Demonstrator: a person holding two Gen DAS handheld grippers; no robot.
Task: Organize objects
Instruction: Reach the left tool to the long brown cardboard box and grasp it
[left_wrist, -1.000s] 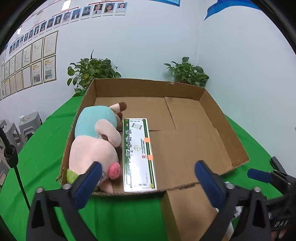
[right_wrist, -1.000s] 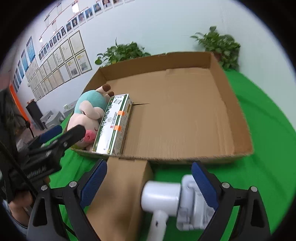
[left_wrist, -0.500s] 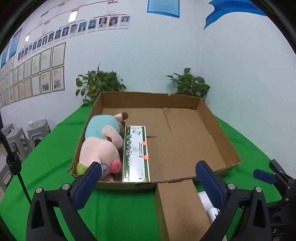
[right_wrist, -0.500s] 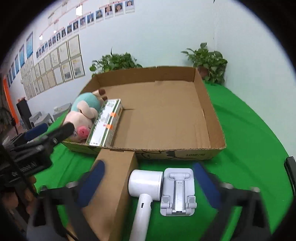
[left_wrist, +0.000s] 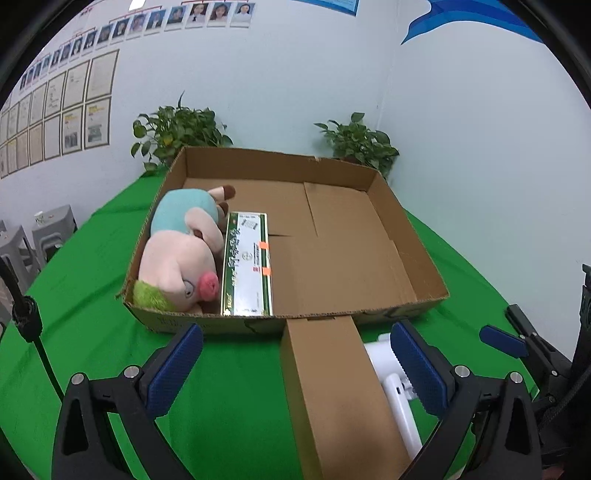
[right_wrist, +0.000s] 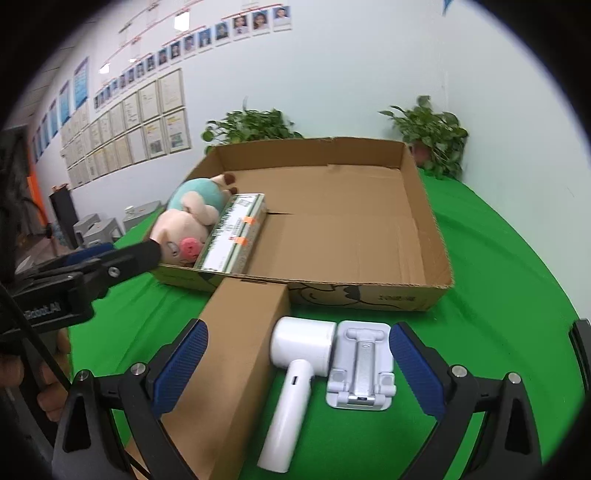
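Note:
A shallow open cardboard tray (left_wrist: 406, 236) (right_wrist: 424, 206) sits on the green table. Inside at its left lie a plush pig (left_wrist: 177, 254) (right_wrist: 184, 221) and a long green-and-white box (left_wrist: 247, 266) (right_wrist: 232, 232). In front of the tray lie a plain brown carton (left_wrist: 332, 391) (right_wrist: 229, 350), a white hair dryer (right_wrist: 295, 369) (left_wrist: 391, 391) and a white folding stand (right_wrist: 362, 365). My left gripper (left_wrist: 295, 369) is open and empty above the carton. My right gripper (right_wrist: 297, 365) is open and empty over the hair dryer.
Green cloth (right_wrist: 517, 295) covers the table. Two potted plants (left_wrist: 177, 133) (left_wrist: 358, 140) stand behind the tray by the wall. Grey stools (left_wrist: 33, 236) stand off the table's left side. The left gripper shows at the left of the right wrist view (right_wrist: 92, 269).
Both grippers have pulled back and risen from the tray. The carton, hair dryer and stand have come fuller into view. Nothing was picked up.

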